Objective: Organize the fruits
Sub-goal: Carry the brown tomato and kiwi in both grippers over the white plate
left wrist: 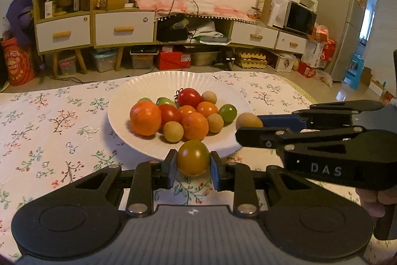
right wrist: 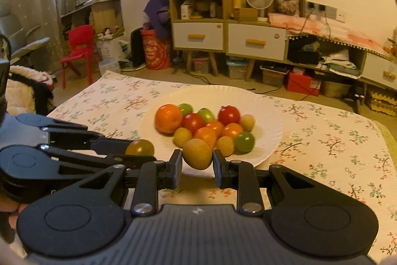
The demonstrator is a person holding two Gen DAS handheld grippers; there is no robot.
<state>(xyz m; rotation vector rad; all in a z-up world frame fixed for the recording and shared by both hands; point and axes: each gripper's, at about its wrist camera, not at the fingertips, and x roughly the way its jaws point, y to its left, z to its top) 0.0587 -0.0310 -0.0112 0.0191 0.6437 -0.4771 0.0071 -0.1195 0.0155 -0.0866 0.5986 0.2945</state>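
Note:
A white paper plate (left wrist: 124,126) on the flowered tablecloth holds a heap of fruit: oranges (left wrist: 145,118), red tomatoes (left wrist: 189,97), green tomatoes (left wrist: 227,113) and tan longans (left wrist: 173,132). My left gripper (left wrist: 193,162) is shut on a yellow-brown tomato (left wrist: 193,160), held just before the plate's near rim. My right gripper (right wrist: 197,157) is shut on a tan longan (right wrist: 197,157), also in front of the plate (right wrist: 270,121). In the left wrist view the right gripper's longan (left wrist: 248,121) shows at the plate's right edge. In the right wrist view the left gripper's tomato (right wrist: 139,147) shows at the left.
The flowered tablecloth (left wrist: 49,131) spreads around the plate. Behind the table stand low cabinets with drawers (left wrist: 124,27), storage boxes on the floor, a fridge (left wrist: 345,16) at right and a red chair (right wrist: 78,49) at left.

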